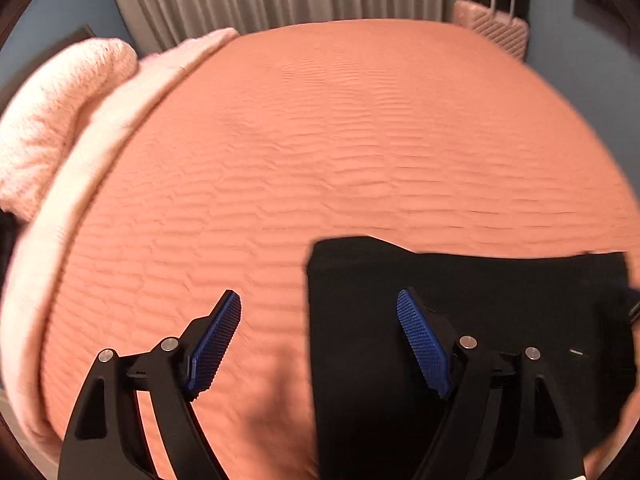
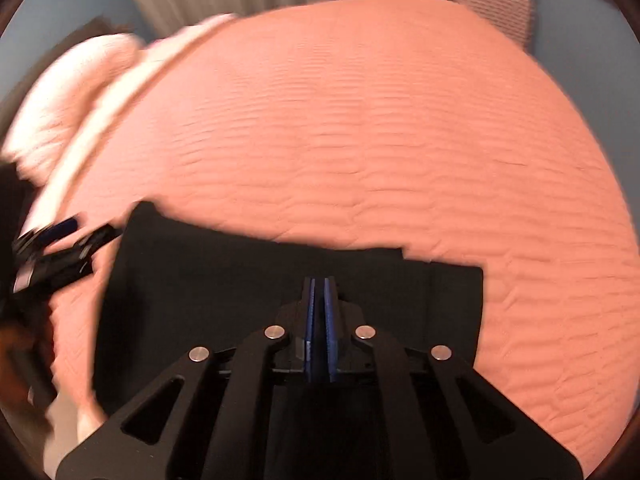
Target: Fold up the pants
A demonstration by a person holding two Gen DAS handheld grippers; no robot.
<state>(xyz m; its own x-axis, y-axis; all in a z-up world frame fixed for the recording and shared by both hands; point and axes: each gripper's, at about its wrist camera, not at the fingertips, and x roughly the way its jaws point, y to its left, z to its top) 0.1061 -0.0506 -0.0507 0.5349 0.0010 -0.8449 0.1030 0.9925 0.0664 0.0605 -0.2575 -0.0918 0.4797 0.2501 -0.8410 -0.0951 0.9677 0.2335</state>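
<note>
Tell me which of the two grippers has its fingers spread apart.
The left gripper: its blue fingers stand wide apart with nothing between them. The right gripper is shut above the black pants.

Bedspread [image 1: 340,140] bare beyond black pants [image 1: 460,300]; pillows [image 1: 52,120] left, suitcase [image 1: 496,28] far corner.

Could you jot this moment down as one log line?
left gripper: open, empty | right gripper: shut | black pants: folded on orange bedspread
</note>
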